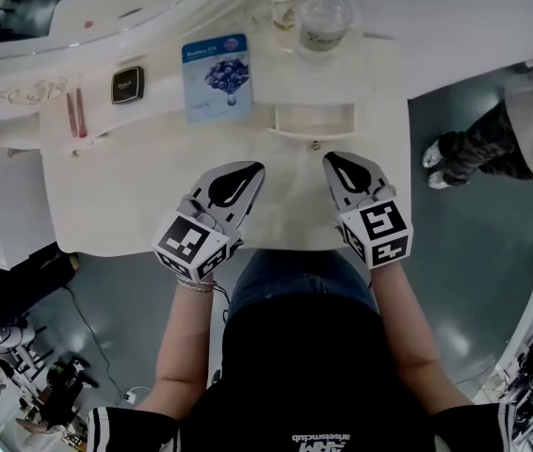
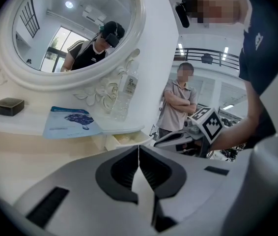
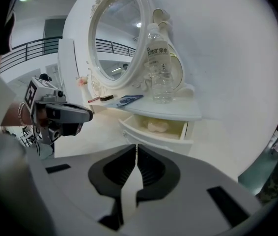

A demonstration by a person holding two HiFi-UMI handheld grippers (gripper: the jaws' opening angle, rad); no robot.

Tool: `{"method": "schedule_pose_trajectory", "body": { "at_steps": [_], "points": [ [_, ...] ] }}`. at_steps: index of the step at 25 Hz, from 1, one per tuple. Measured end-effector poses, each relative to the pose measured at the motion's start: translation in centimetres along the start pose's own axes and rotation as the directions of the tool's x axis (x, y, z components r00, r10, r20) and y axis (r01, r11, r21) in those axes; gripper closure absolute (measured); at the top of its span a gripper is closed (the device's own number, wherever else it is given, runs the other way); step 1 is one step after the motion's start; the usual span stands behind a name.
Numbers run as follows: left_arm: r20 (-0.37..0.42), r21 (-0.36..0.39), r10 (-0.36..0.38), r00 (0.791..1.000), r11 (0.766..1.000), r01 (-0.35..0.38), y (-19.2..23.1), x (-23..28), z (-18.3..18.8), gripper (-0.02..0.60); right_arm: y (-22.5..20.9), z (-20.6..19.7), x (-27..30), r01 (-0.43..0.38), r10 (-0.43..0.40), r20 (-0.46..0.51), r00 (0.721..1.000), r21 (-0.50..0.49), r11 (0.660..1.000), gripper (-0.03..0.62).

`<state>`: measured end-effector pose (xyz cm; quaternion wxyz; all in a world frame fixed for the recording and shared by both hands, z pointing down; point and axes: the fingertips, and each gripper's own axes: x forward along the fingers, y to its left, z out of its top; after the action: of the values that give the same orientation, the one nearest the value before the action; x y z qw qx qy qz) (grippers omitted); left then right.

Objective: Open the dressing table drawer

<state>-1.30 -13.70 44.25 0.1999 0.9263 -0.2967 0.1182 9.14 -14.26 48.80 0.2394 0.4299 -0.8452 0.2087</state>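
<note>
closest to the camera is your own dark shirt (image 1: 323,365), with your two forearms reaching forward from it over the near edge of the white dressing table (image 1: 135,186). the table fills the upper half of the head view, and its oval mirror (image 2: 75,28) with a carved frame stands at the back. your left gripper (image 1: 248,169) hangs above the bare table top near the middle; its claw is clenched, the jaws pressed together with nothing between them. your right gripper (image 1: 331,160) is beside it, well apart from it, and its claw is also clenched, with only a thin slit between the jaws and nothing held. the drawer (image 1: 312,134) sits under the raised shelf at the back of the table, directly ahead of the right gripper, and it is pulled out, with a pale thing (image 3: 156,127) lying inside. on the shelf above it stands a clear water bottle (image 1: 325,17), upright. to the left of the drawer a blue packet (image 1: 217,75) lies flat, and further left a small black box (image 1: 127,85). the drawer's small knob (image 1: 315,145) is just ahead of the right gripper's tips; i cannot tell if they touch.
</note>
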Motion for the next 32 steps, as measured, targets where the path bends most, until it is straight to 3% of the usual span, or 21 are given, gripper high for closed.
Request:
{"method": "schedule_pose_trajectory", "body": {
  "at_steps": [17,32],
  "points": [
    [0.048,0.042,0.009,0.999,0.999,-0.011,-1.6,-0.8,3.7,0.56,1.2,3.6,-3.7,-0.084,0.088,0.045,0.995,-0.079,0.993,0.572],
    [0.104,0.087,0.029,0.994,0.995,-0.039,-2.7,-2.2,7.2,0.56,-0.6,7.4,-8.0,-0.04,0.054,0.126,0.991,-0.115,0.993,0.572]
  ]
}}
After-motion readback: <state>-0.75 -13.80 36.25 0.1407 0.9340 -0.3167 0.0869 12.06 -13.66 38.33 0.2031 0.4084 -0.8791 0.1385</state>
